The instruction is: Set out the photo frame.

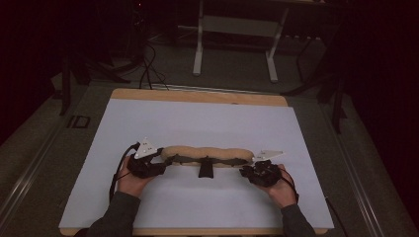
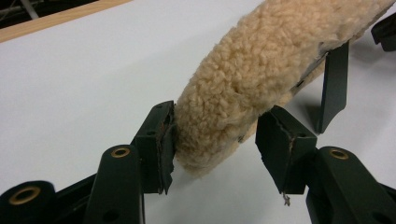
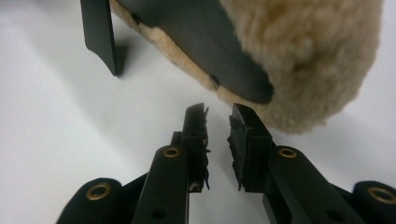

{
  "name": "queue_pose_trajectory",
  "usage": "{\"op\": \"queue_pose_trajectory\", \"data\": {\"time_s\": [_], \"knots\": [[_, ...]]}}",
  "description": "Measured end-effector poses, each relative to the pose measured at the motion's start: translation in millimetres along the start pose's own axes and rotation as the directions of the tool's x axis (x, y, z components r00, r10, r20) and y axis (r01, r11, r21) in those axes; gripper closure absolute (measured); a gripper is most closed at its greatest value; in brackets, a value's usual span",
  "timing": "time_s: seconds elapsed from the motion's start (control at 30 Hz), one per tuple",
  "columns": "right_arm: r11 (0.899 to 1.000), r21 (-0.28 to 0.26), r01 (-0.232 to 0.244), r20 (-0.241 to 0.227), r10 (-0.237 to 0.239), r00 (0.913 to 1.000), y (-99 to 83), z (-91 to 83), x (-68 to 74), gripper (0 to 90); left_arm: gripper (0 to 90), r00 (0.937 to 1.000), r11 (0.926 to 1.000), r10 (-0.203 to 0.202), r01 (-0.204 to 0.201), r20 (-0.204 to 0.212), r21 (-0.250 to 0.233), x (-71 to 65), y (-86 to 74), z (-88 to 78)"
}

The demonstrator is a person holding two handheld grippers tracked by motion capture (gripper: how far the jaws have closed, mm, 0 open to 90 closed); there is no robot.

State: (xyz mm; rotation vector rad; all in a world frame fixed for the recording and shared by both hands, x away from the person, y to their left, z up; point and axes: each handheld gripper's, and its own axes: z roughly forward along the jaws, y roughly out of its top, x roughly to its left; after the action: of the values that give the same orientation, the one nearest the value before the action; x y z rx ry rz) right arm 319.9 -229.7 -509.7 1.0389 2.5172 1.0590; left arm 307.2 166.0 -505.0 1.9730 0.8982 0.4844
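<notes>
High view: a long tan fleece pad (image 1: 207,154) with dark straps (image 1: 205,169) is lying lengthwise across the near part of the white worktop (image 1: 148,118), the left gripper (image 1: 154,163) sitting at its left end and the right gripper (image 1: 249,170) at its right end. Left gripper view: the jaws are standing wide around the pad's rounded end (image 2: 224,116); one jaw is touching the fleece, the other is standing just clear, so I am reading this as bracketing, not yet a firm pinch. Right gripper view: the jaws are standing narrow with nothing between them, their tips pointing just short of the pad's fluffy end (image 3: 308,60) and a dark strap (image 3: 201,51) on its underside. Judgement: the pad is resting on the worktop, both ends approached, neither end properly gripped; any lifting, folding or strap work is still remaining.
</notes>
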Motion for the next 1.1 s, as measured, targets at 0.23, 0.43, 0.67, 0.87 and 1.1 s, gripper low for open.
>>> {"op": "queue_pose_trajectory", "data": {"time_s": [0.23,0.43,0.67,0.87,1.1], "knots": [[1.0,-0.027,-0.013,0.018,0.013,0.9998,1.8,-2.0,0.7,84.2,48.6,1.0,1.0,0.006,-0.006,-0.003,0.001,-1.1,0.0,-0.4],[0.999,-0.037,-0.018,0.037,0.02,0.9991,2.7,-3.2,0.8,89.9,48.7,0.9999,0.9999,0.013,-0.013,-0.006,0.004,-2.2,-0.1,-1.1],[0.999,-0.045,-0.015,0.077,0.018,0.9969,3.4,-2.4,1.7,90.0,49.8,0.9992,0.9996,0.029,-0.029,-0.026,0.003,-6.1,-1.2,-1.2],[0.998,-0.052,-0.02,0.102,0.025,0.9945,4.3,-1.6,2.1,90.0,51.1,0.9989,0.9994,0.035,-0.035,-0.032,0.003,-8.4,-1.9,-2.1],[0.997,-0.064,-0.043,0.127,0.05,0.9906,4.6,-0.9,0.8,89.9,52.8,0.9994,0.9995,0.031,-0.031,-0.015,0.008,-10.6,-3.1,-5.6]]}}
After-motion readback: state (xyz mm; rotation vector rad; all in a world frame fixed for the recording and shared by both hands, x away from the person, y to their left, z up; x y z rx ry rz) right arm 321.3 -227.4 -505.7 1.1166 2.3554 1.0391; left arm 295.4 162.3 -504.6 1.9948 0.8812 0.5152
